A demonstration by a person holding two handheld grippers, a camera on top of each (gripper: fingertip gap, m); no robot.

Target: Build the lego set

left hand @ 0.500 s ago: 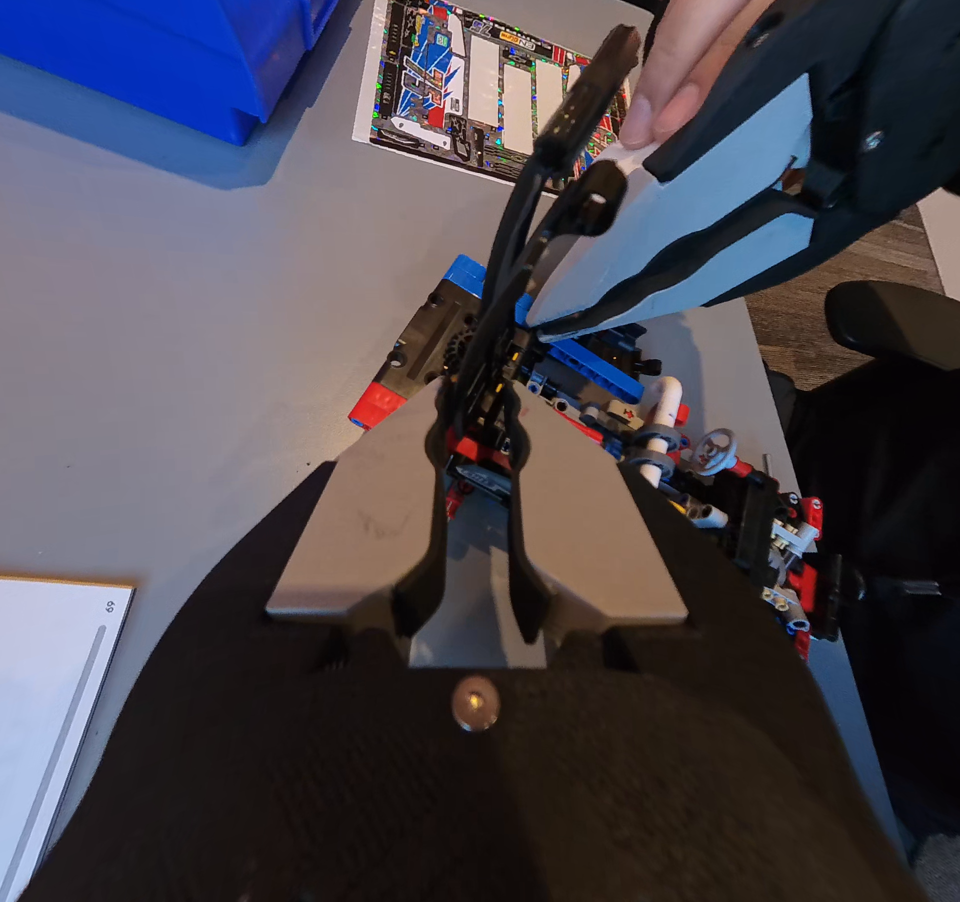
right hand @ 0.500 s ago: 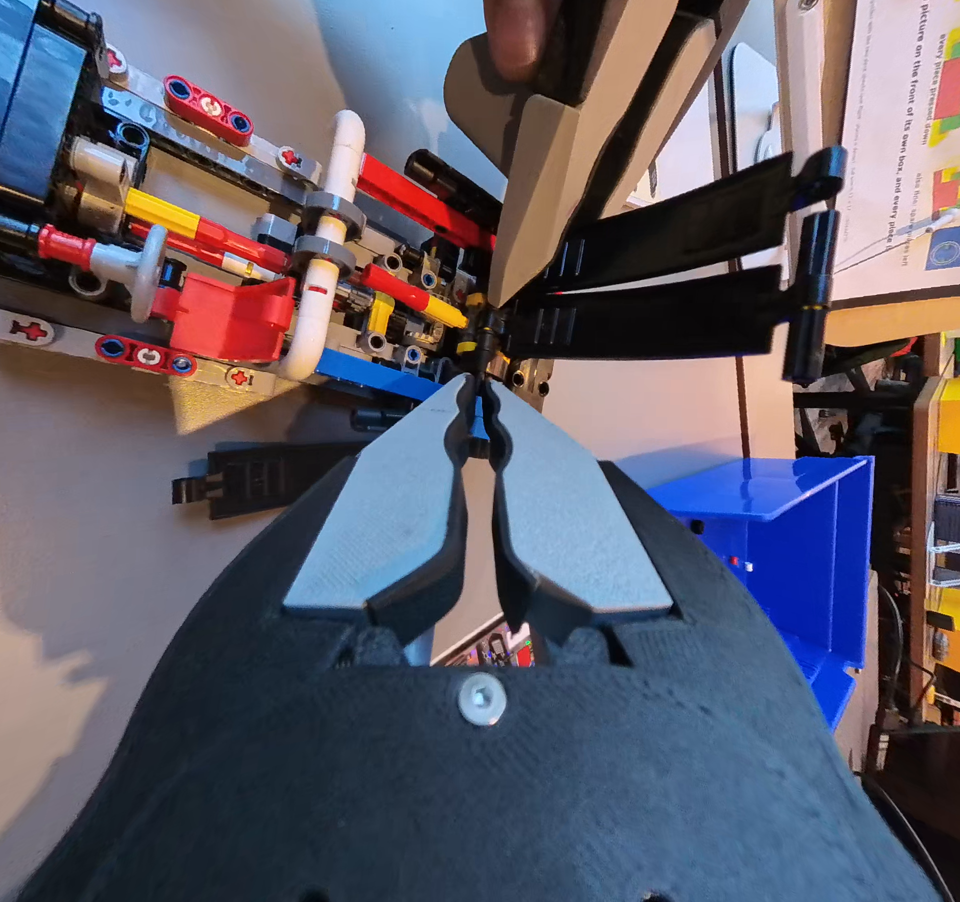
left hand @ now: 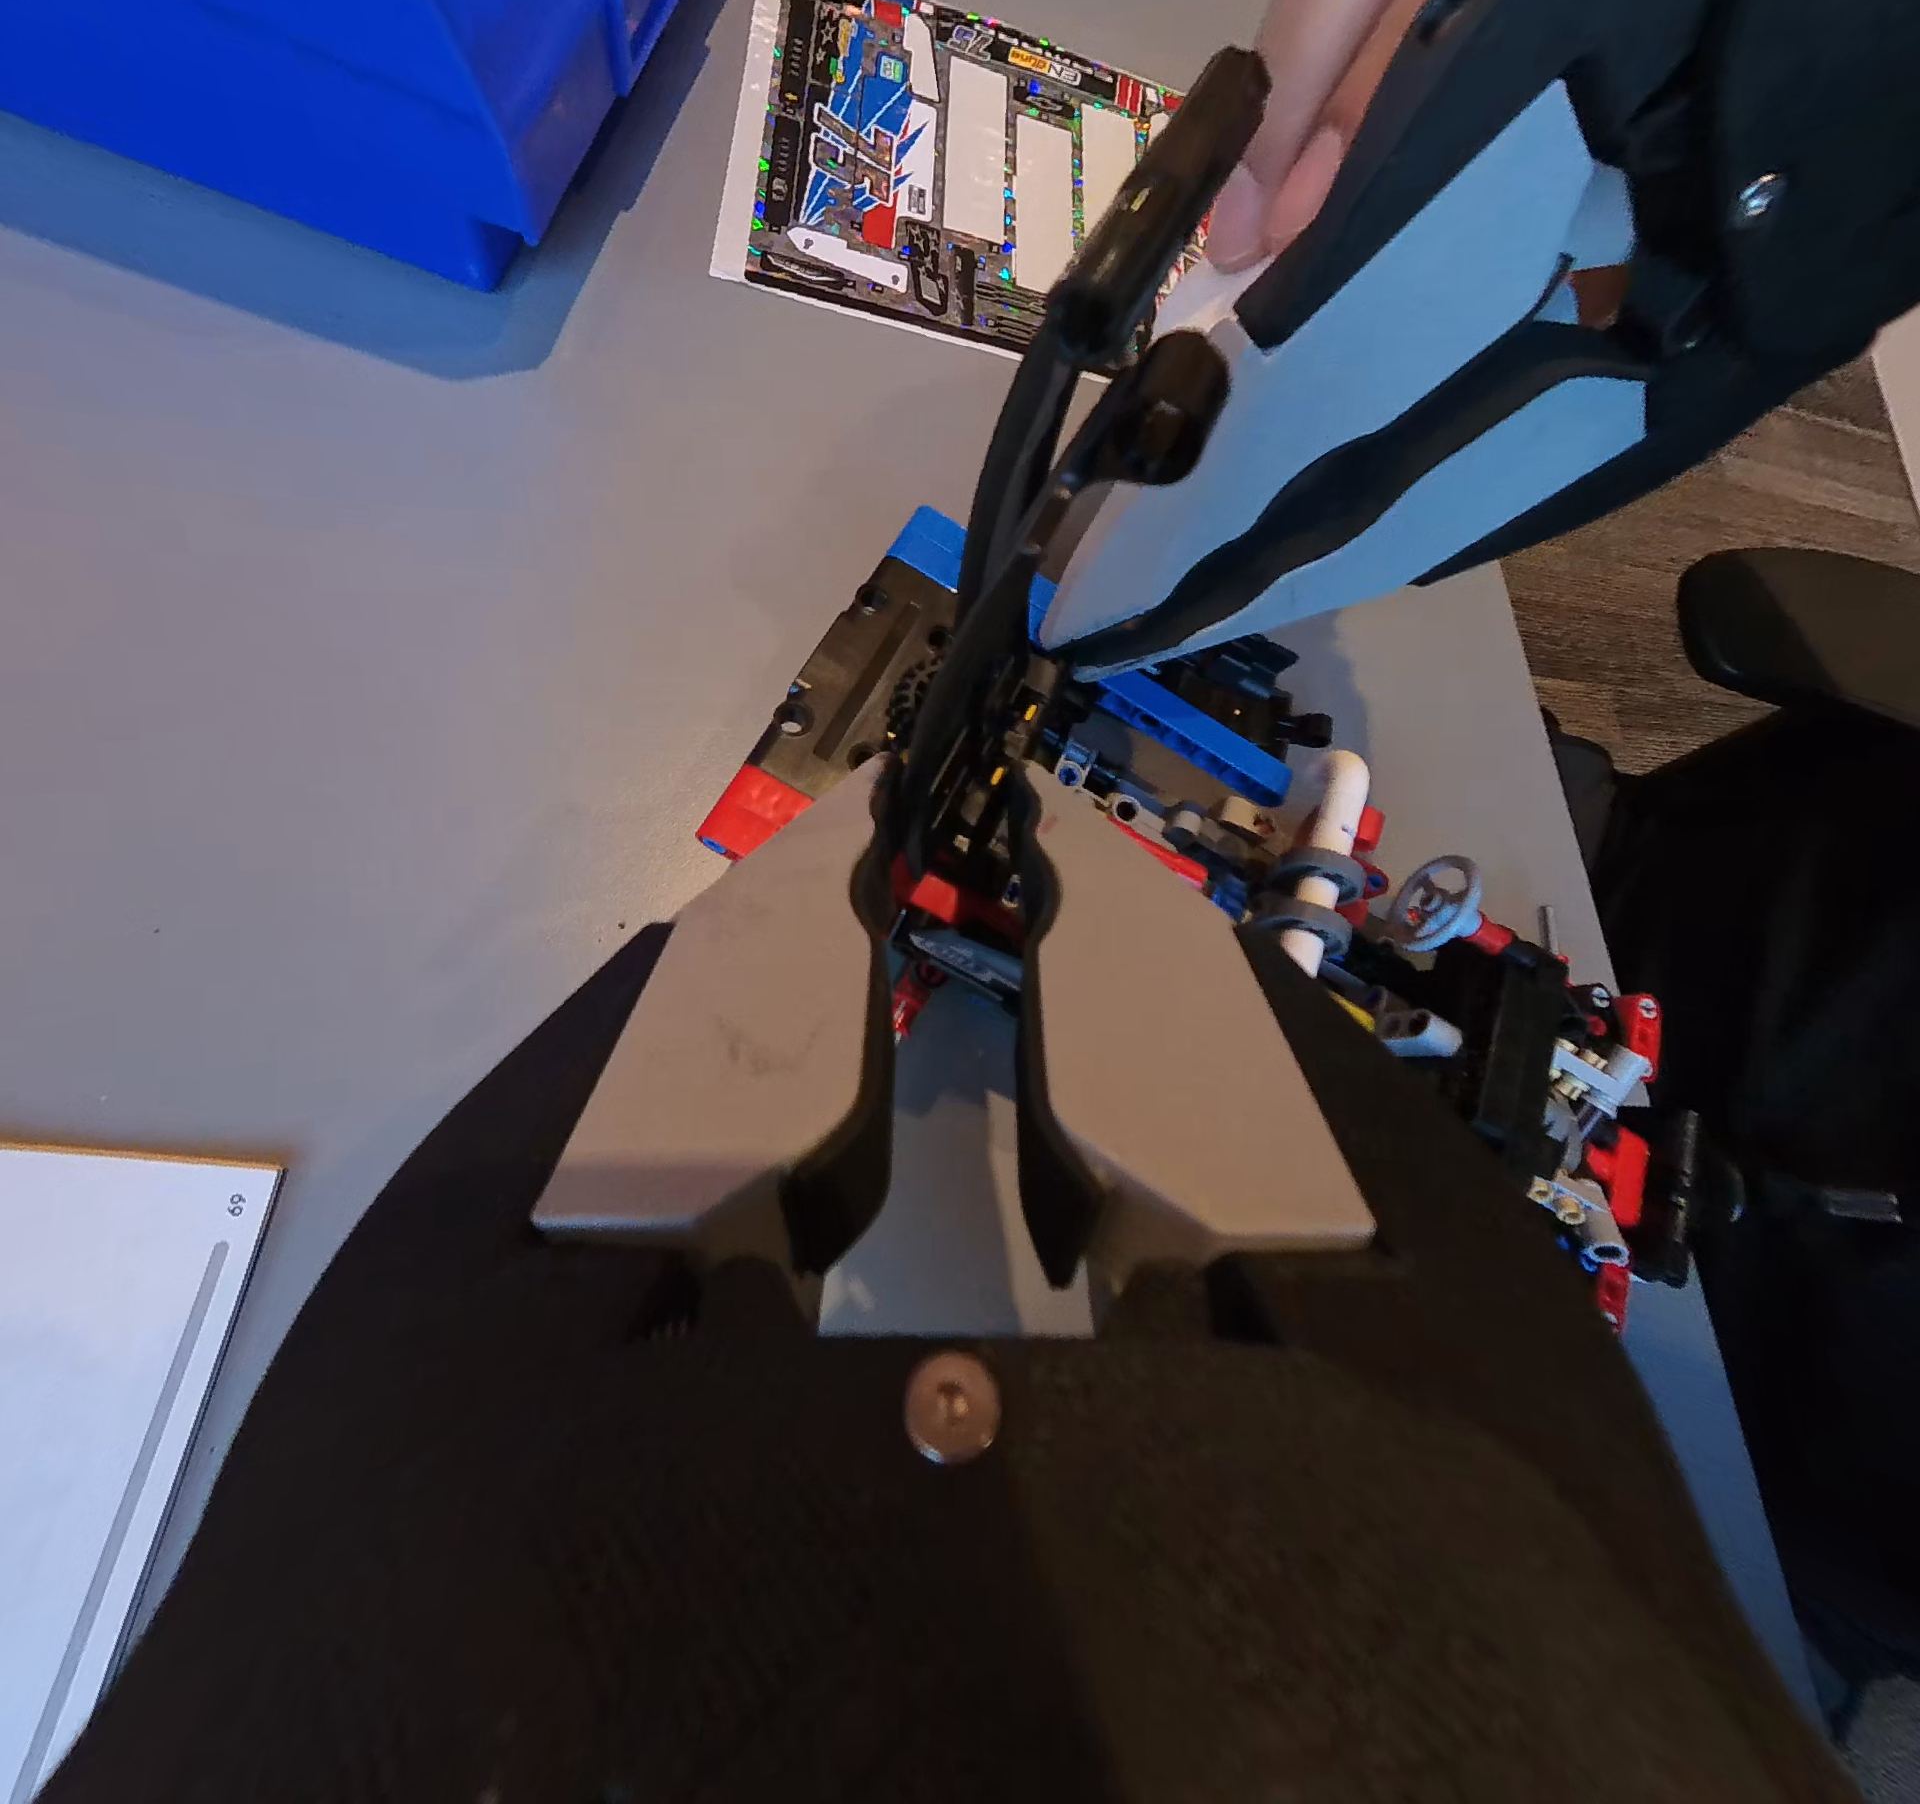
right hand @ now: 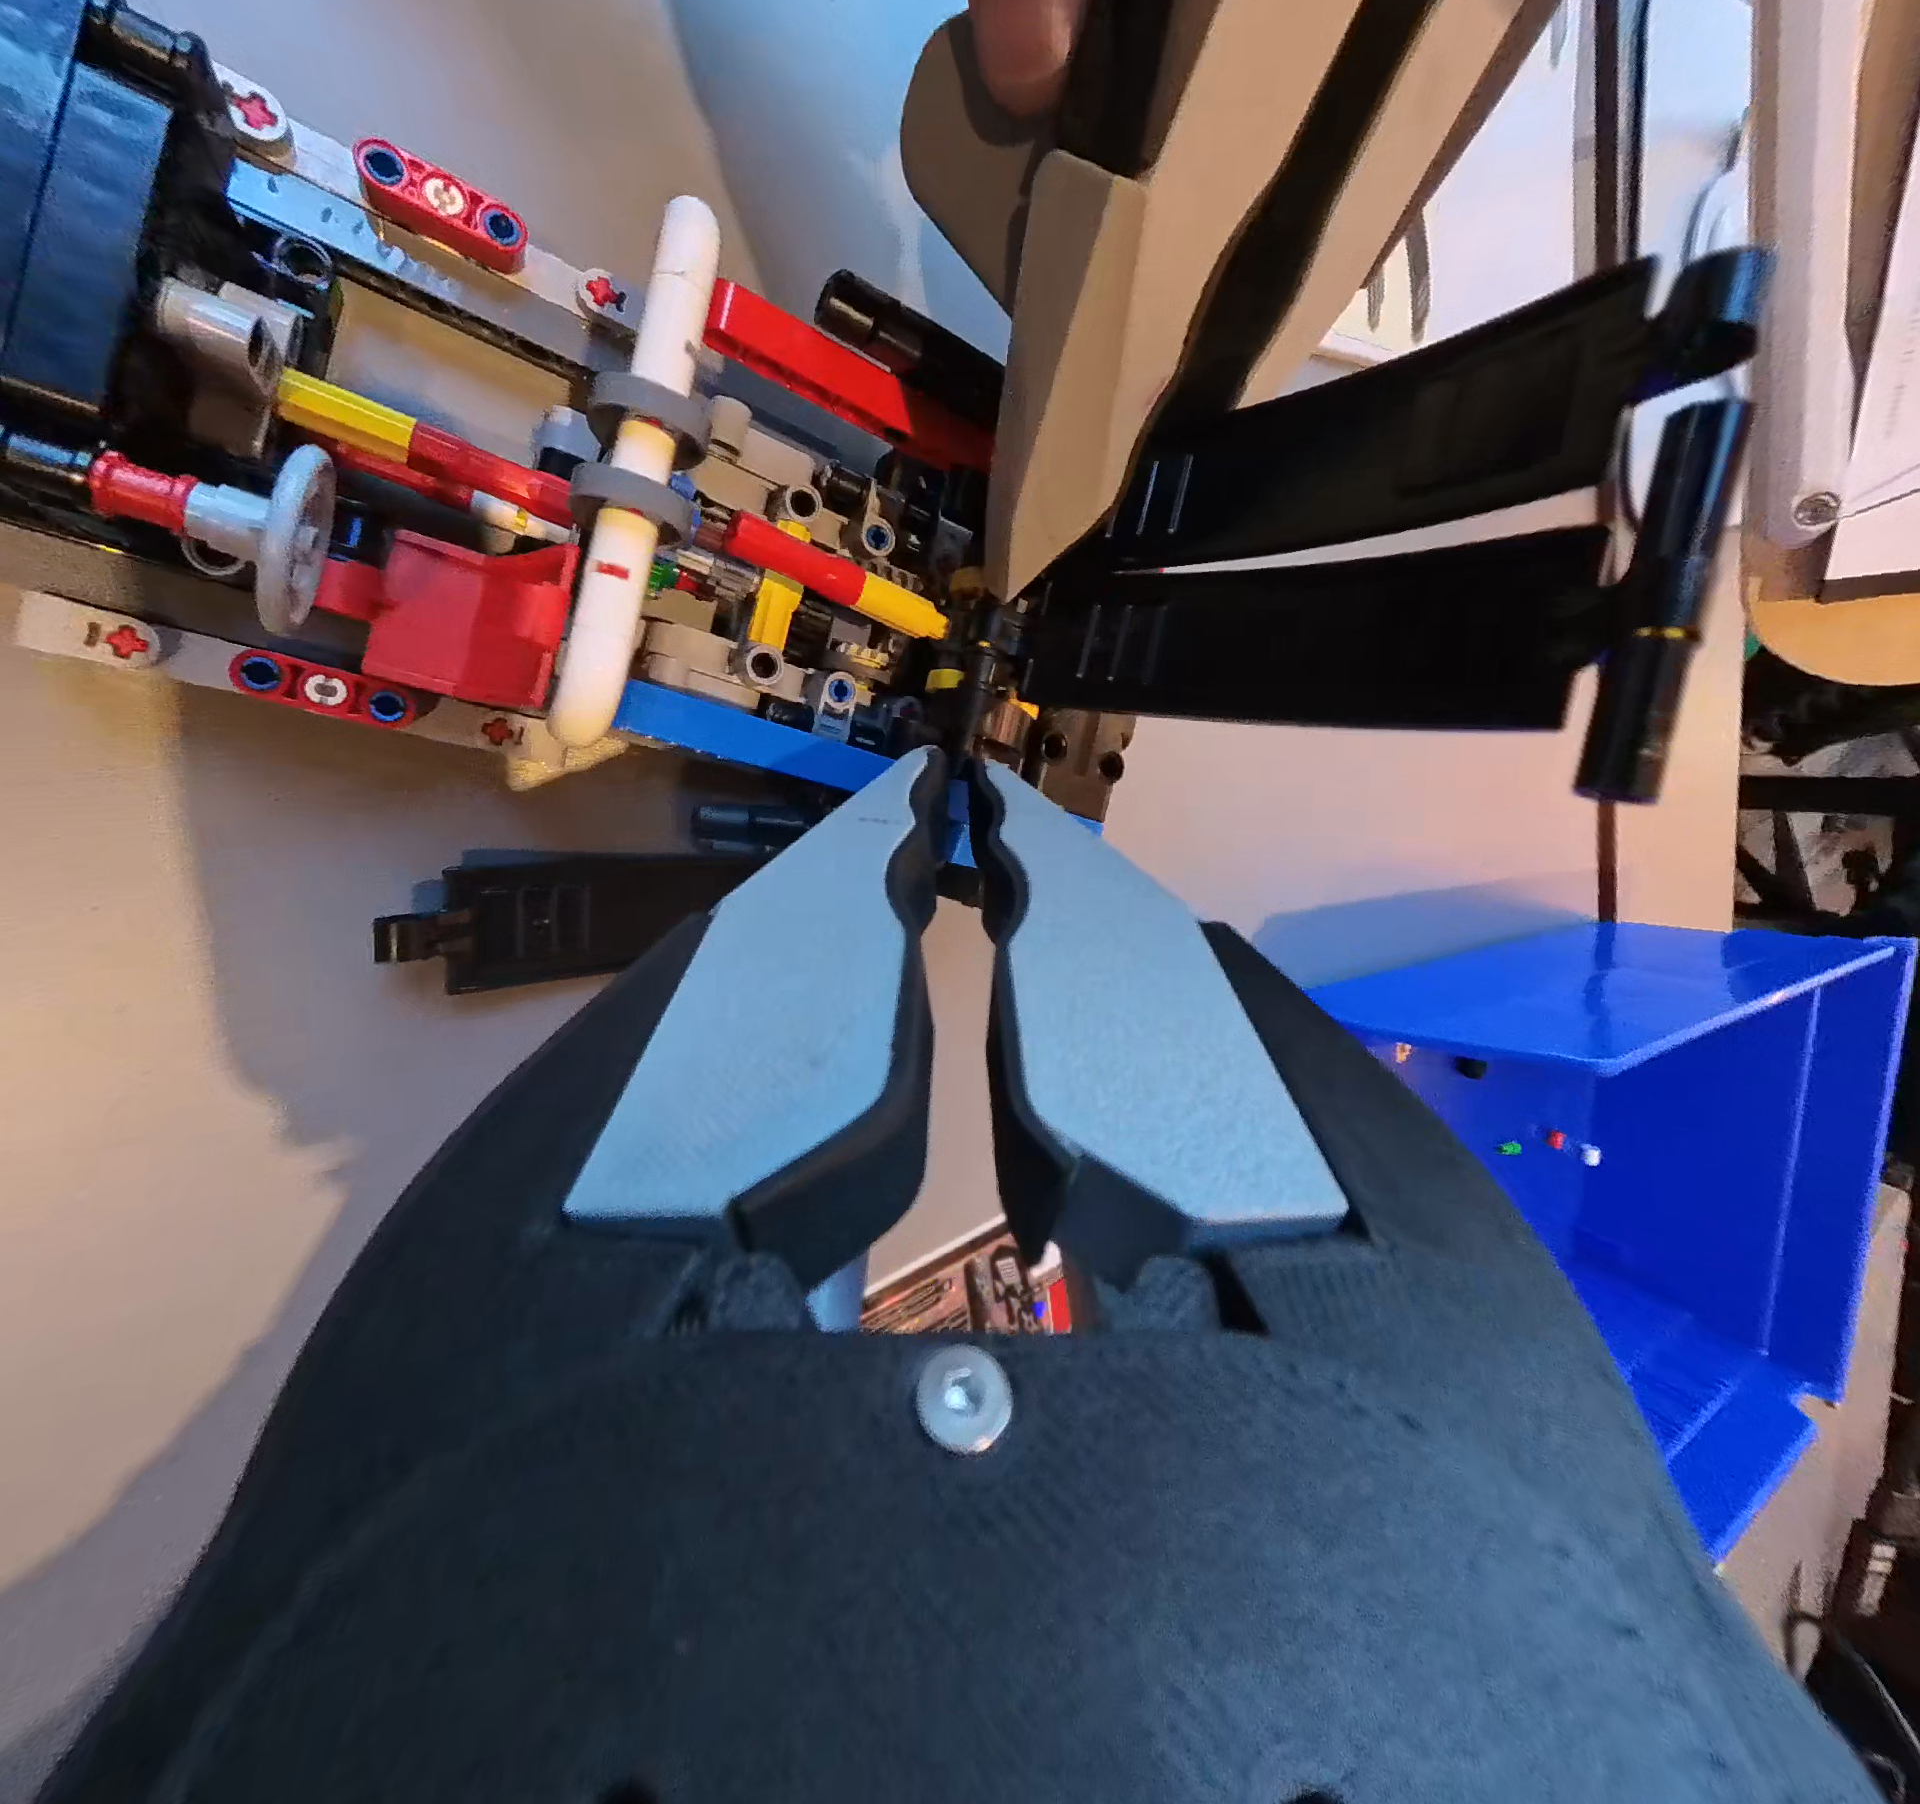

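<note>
Left gripper: the left gripper is reaching toward 12 o'clock in its own view, its fingers closing narrowly on the base of the black fin assembly where that joins the lego model.
Right gripper: the right gripper is nearly closed, its fingertips pinching at a thin black pin on the model's blue edge; whether it is truly gripping is hard to tell.
Right gripper seen from the left: it is coming in from 2 o'clock, its tips touching the model just beside the fin assembly, with a hand holding it.
Lego model: it is lying on the grey table, running from the centre toward 4 o'clock in the left view; red, blue, yellow and white parts are showing, and a grey steering wheel.
Fin assembly: two long black panels are standing up from the model's end, pointing toward 1 o'clock in the left view and 3 o'clock in the right view.
Loose part: a black panel is lying on the table at 9 o'clock of the right gripper's tips, apart from the model.
Sticker sheet: the sticker sheet is lying at 12 o'clock, beyond the model.
Blue bin: the blue bin is sitting at 11 o'clock.
Booklet: the white booklet is lying at 8 o'clock, near the table edge.
</note>
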